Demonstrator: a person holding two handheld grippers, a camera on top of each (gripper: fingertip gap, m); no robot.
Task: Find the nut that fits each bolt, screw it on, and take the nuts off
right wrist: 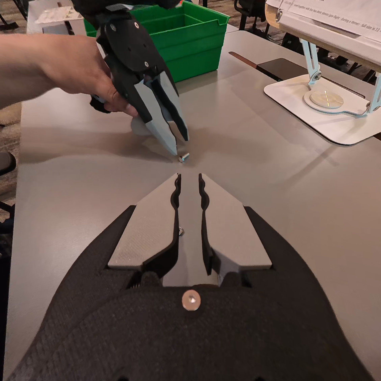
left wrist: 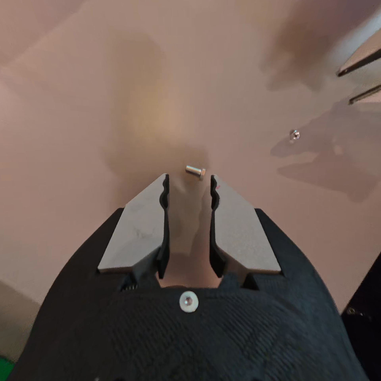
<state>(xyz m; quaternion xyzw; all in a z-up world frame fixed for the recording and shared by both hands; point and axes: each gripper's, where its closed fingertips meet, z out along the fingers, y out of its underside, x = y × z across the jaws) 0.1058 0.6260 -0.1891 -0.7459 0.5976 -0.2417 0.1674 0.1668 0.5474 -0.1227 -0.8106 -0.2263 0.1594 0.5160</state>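
Silver bolt (left wrist: 195,172) lies unmarked just ahead of parted, empty left claw (left wrist: 189,179); right claw (right wrist: 189,175) also apart

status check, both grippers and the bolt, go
Left gripper open, empty, tips just short of the bolt lying on the table. Right gripper open, empty, hanging back. Second small fastener off to the right. Nothing blocking.
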